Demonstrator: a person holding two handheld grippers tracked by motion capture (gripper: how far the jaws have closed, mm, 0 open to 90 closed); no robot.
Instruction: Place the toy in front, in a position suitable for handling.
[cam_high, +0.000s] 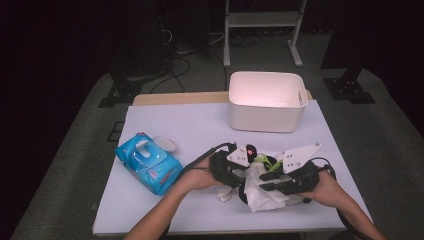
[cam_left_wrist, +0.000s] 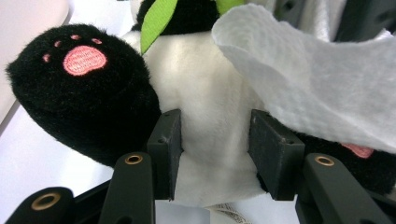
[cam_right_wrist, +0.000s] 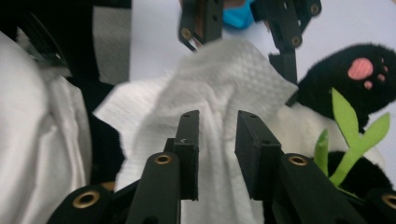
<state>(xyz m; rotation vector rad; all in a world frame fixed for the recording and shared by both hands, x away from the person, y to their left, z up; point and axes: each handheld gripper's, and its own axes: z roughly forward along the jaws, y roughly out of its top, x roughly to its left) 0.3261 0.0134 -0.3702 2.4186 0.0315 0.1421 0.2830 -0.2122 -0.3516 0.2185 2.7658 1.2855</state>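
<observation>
White plush fills the gap between the jaws of our left gripper (cam_left_wrist: 215, 140), which pinch the pale belly of a panda toy (cam_left_wrist: 205, 84) and pin it against the table (cam_high: 200, 125). A black paw (cam_left_wrist: 84, 88) with a pink pad sticks out to one side of that grip, and a green felt leaf (cam_left_wrist: 156, 21) hangs above it. In the high view the toy lies at the near edge of the table, between our two hands, well in front of the white bin (cam_high: 267, 102) and to the right of the blue wipes pack (cam_high: 148, 163).

We judge the step in hand to be wiping the toy with a wet wipe (cam_right_wrist: 219, 98) while the left hand steadies it. The wipe is draped over the panda's body, one corner lifted toward the left gripper's far side.

Our right gripper (cam_right_wrist: 215, 140) is released: its jaws stand apart just above the crumpled sheet, which lies between and beyond them, and no pad presses on it. So the wipe rests loose on the toy, not carried by either tool.

The next move, as we see it, calls for lowering the right jaws onto a fold of the sheet, closing on the cloth alone and not the plush beneath, and then drawing it across the fur while the left grip stays firm.
</observation>
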